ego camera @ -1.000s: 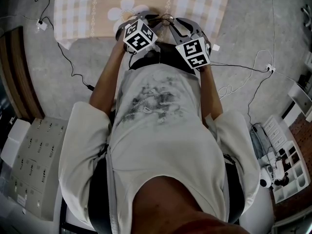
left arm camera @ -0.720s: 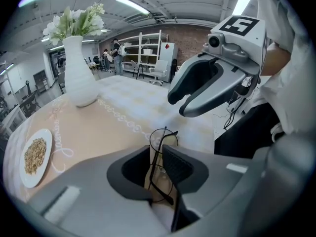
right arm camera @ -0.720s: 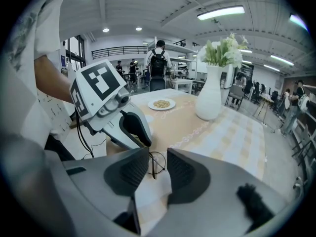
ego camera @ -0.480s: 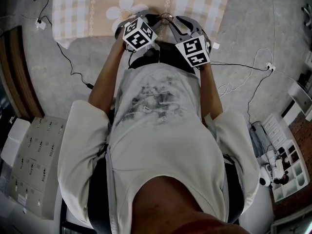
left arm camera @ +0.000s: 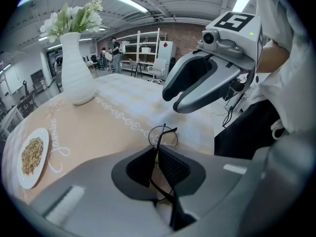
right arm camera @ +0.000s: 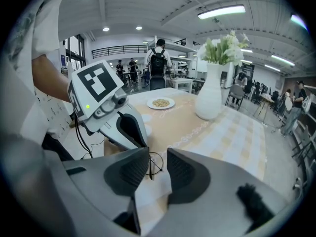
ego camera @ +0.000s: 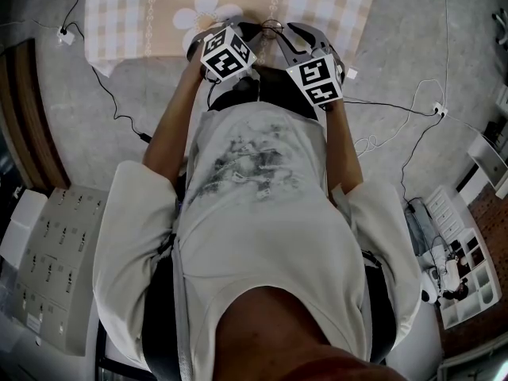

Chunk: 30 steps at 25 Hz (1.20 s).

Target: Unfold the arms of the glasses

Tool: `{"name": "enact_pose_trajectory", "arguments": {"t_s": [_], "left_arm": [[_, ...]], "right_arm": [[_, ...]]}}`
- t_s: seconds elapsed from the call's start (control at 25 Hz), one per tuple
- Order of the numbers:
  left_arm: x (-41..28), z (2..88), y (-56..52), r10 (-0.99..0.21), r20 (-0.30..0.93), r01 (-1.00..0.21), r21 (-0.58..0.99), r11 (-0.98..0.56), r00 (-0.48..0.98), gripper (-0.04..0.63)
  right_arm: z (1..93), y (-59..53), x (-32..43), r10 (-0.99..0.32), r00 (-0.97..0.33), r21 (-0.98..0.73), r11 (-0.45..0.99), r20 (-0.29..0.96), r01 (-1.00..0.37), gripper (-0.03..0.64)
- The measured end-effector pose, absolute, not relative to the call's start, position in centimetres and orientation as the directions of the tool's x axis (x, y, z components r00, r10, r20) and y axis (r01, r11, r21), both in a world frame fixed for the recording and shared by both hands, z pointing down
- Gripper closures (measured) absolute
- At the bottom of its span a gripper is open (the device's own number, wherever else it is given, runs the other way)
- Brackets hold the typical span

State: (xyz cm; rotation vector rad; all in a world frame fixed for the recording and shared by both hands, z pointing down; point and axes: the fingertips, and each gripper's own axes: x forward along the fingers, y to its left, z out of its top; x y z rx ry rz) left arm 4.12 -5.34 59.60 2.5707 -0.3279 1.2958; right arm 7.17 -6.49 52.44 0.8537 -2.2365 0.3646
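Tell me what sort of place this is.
Probably a big open lab or workshop hall: bare ceiling with strip lights, white shelves and people standing about behind. The clothed table with vase and plate looks staged.

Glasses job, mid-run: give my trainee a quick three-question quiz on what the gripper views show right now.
1. True or false: the right gripper's fingers are clamped on the glasses.
2. Fill in: the glasses are gripped by the ___ gripper.
3. What stands on the table near the plate?
A. a white vase of flowers
B. a mug
C. a laptop

Key
1. False: they stand apart.
2. Left: the left gripper's fingers have just been closing and now pinch the thin frame between them.
3. A
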Motion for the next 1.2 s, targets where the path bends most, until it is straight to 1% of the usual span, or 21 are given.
{"name": "enact_pose_trajectory", "arguments": {"t_s": [0.12,0.44,0.48,0.64,0.72,0.92,1.2], "left_arm": [[4.1,59.6,-5.4,-0.089,0.808,-0.303,0.115,-0.946,0.583,0.575],[4.1,59.6,-5.3,-0.077,0.800,-0.290,0.125,-0.949,0.596,0.580],[4.1,59.6,-5.3,-0.073,0.799,-0.286,0.126,-0.950,0.597,0.580],[4.1,59.6,-5.3,-0.066,0.798,-0.277,0.129,-0.952,0.599,0.580],[4.1,59.6,-5.2,-0.062,0.798,-0.273,0.131,-0.953,0.600,0.580],[4.1,59.6,-5.1,-0.051,0.798,-0.257,0.133,-0.957,0.601,0.580],[4.1,59.6,-5.0,-0.041,0.798,-0.243,0.134,-0.961,0.601,0.580]], "right_arm": [[52.5,-6.6,7.2,-0.469,-0.532,-0.006,0.747,0.705,-0.665,0.497],[52.9,-6.9,7.5,-0.465,-0.530,-0.009,0.746,0.709,-0.666,0.499],[53.0,-7.0,7.6,-0.465,-0.529,-0.008,0.745,0.710,-0.666,0.505],[53.5,-7.6,7.7,-0.465,-0.528,-0.002,0.749,0.711,-0.663,0.585],[53.9,-7.7,7.7,-0.455,-0.532,-0.008,0.755,0.714,-0.656,0.597],[54.8,-7.8,7.4,-0.415,-0.538,-0.002,0.791,0.733,-0.612,0.600],[56.3,-7.5,6.9,-0.345,-0.558,-0.035,0.828,0.755,-0.560,0.600]]}}
